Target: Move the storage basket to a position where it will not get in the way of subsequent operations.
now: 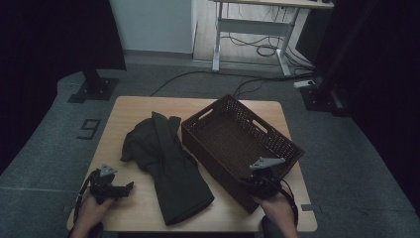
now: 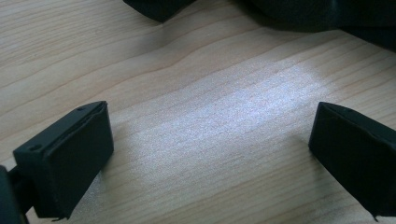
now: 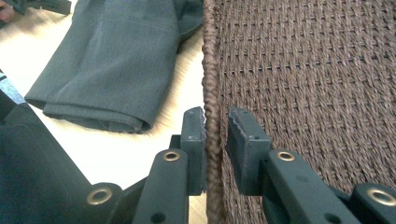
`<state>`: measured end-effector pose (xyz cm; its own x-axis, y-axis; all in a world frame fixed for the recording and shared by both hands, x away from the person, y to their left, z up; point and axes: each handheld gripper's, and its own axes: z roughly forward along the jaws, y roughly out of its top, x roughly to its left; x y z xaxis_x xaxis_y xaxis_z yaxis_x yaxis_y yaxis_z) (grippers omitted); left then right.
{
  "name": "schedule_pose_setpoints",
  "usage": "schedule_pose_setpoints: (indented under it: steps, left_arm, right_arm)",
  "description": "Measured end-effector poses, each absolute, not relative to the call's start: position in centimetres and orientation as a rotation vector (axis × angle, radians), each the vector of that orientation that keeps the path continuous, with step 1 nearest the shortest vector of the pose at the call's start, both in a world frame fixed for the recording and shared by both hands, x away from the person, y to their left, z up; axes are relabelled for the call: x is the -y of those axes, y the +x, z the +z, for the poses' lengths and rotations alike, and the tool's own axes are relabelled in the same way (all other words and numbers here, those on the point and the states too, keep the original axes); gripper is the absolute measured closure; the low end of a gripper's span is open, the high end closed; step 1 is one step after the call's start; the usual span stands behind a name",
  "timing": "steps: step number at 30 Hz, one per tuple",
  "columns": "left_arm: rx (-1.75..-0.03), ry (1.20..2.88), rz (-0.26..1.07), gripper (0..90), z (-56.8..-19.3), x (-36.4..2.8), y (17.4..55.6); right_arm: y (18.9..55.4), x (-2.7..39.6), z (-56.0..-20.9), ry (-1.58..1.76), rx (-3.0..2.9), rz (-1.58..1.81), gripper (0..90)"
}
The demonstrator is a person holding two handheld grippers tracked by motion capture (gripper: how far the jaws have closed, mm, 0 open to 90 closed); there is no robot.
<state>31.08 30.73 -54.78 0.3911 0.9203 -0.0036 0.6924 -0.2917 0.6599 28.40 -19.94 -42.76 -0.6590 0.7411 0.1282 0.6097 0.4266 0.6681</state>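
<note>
We have the right gripper straddling the basket rim, one pad touching, the other a hair off. Left gripper is wide open and empty over bare table, dark garment just ahead of it.

In the right gripper view, the dark brown woven wicker basket runs off the top, right and bottom edges, so its far walls and handles are cut away. The braided rim stands between the jaws of the right gripper; the near pad seems to touch it, but whether the far pad presses cannot be told. The folded dark grey fabric garment is cropped at the top edge there. In the left gripper view, the same garment shows as a blurred dark strip along the top. In the high view, the person's forearms are cut off by the bottom edge.
</note>
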Motion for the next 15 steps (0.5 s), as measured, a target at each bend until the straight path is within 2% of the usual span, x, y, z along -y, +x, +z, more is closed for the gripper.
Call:
schedule_pose_setpoints:
  steps: [11, 15]
  left_arm:
    - [-1.378, 2.074, 0.515, 0.0, -54.8, -30.7, 31.1]
    - [-1.379, 2.074, 0.515, 0.0, -54.8, -30.7, 31.1]
  right_arm:
    - [27.0, 21.2, -42.8, 1.23, -2.471, 1.073, 77.3]
    - [26.6, 21.5, -43.0, 1.244, -2.471, 1.074, 80.1]
